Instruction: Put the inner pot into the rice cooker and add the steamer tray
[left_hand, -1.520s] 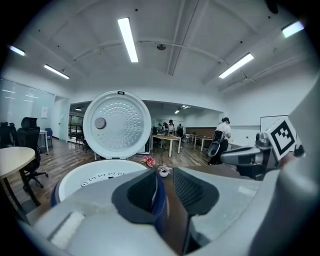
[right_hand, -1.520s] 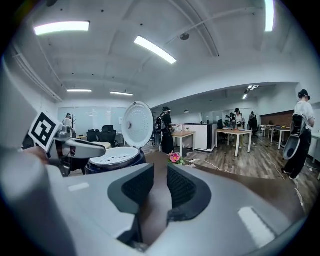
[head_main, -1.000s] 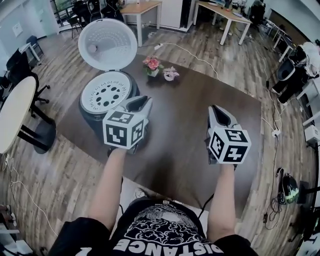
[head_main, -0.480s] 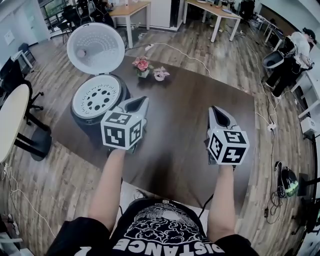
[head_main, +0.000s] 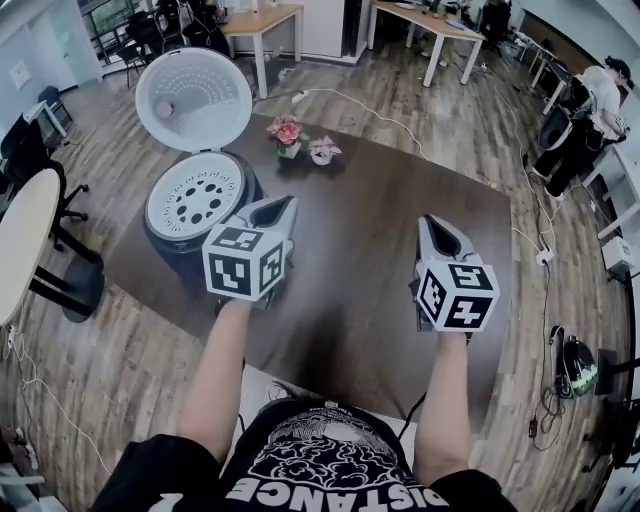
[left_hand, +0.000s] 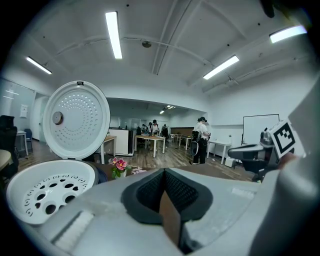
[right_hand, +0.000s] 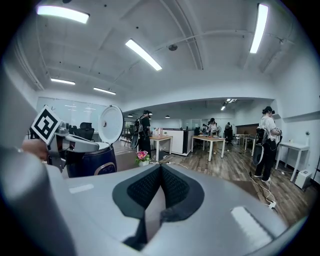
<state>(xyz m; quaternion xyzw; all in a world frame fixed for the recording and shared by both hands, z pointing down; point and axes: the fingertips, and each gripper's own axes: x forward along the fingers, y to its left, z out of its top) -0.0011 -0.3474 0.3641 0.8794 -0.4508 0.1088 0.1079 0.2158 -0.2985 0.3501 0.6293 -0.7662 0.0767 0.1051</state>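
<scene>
Evidently the steamer tray (head_main: 195, 196) sits in the open rice cooker (head_main: 165, 243) on the tabletop (head_main: 360, 260), so the left tongs (head_main: 284, 204) and right tongs (head_main: 430, 222), both closed on nothing, should keep clear.

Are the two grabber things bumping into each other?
Apart. The head view shows the left gripper and the right gripper held side by side, with a wide stretch of the dark table showing between them.
</scene>
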